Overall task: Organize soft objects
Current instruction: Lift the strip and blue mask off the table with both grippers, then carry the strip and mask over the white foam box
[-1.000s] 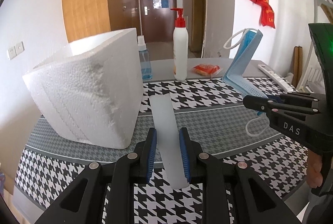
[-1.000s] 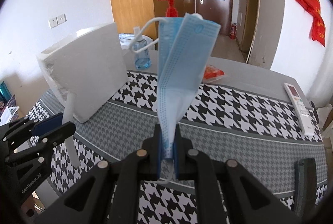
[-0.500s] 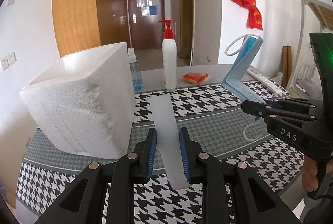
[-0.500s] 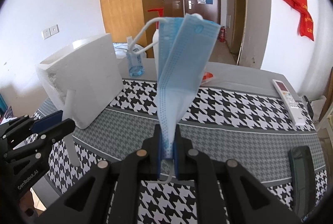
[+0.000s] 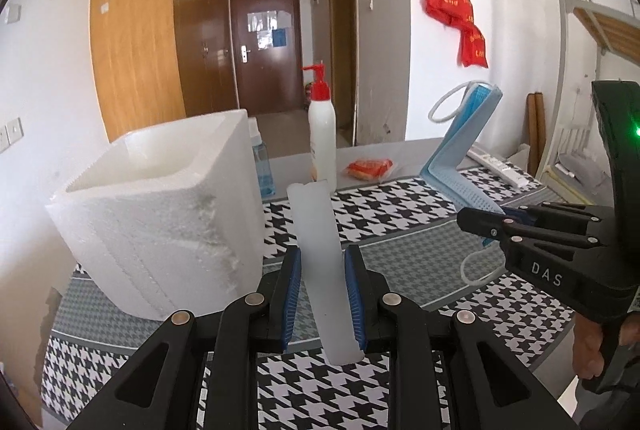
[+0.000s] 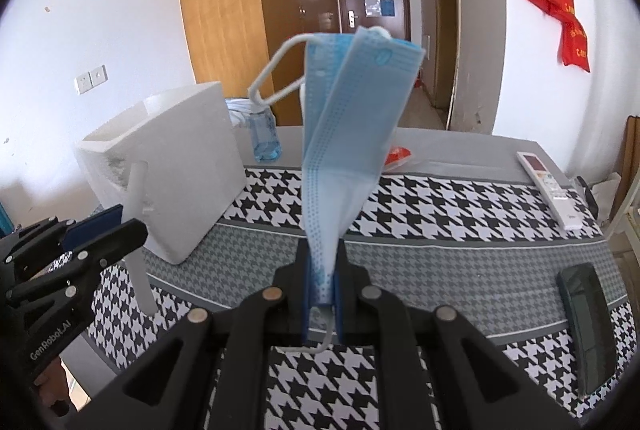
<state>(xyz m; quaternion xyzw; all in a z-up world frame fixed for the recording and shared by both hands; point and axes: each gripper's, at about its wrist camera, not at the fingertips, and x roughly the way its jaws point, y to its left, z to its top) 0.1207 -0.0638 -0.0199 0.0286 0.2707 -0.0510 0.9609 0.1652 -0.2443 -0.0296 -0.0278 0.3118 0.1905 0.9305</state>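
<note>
My left gripper (image 5: 322, 262) is shut on a white soft foam strip (image 5: 320, 254) that stands upright between the jaws; the strip also shows in the right wrist view (image 6: 138, 226). My right gripper (image 6: 321, 262) is shut on a folded blue face mask (image 6: 348, 134), held upright above the table; the mask also shows in the left wrist view (image 5: 464, 158). A white open foam box (image 5: 160, 214) stands on the table just left of the left gripper; it also shows in the right wrist view (image 6: 176, 170). The left gripper (image 6: 96, 230) is at that view's left edge.
A houndstooth cloth (image 5: 400, 214) covers the table. At the back stand a white pump bottle (image 5: 322, 134), a blue bottle (image 6: 264, 134) and a red packet (image 5: 370, 168). A white remote (image 6: 550, 186) and a dark phone (image 6: 588, 322) lie at the right.
Both grippers have risen and pulled back a little with their loads. The foam box top and inside now show more. Both grips are unchanged.
</note>
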